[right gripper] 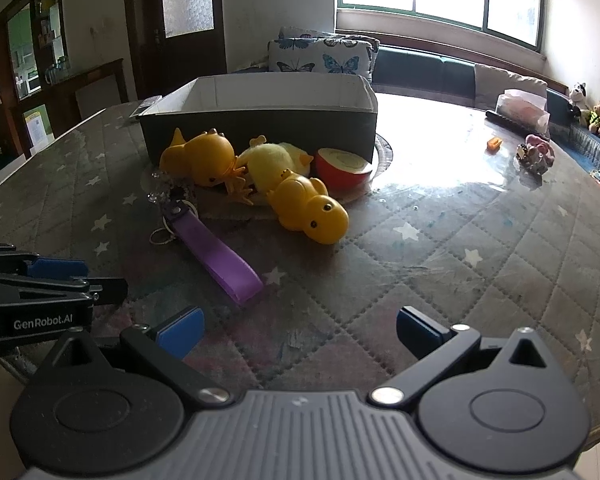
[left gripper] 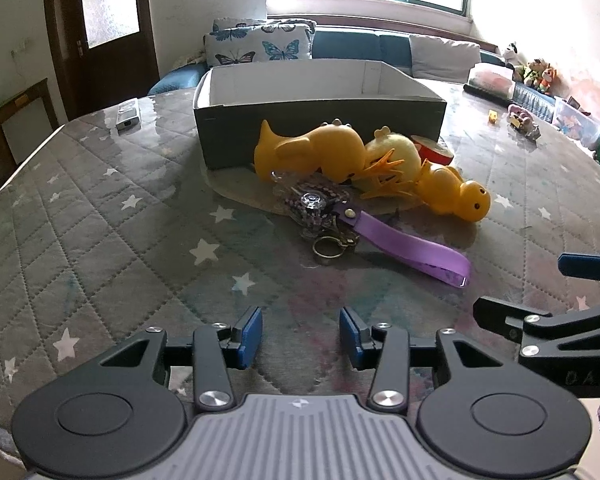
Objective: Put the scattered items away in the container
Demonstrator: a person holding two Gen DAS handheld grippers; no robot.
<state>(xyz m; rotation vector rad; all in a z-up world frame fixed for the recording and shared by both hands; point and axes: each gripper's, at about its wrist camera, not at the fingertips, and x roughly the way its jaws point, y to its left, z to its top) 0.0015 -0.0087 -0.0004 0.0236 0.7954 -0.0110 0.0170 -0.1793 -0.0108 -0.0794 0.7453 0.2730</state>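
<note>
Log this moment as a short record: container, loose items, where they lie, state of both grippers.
container: open dark box with white inside, on the quilted table
contents: none visible, floor hidden by the near wall
loose items: two yellow rubber ducks, a pale plush duck, a red tape roll, a purple strap keychain
location: piled against the box's near wall, keychain nearest the grippers
left gripper: open, holding nothing
right gripper: open wide, holding nothing
</note>
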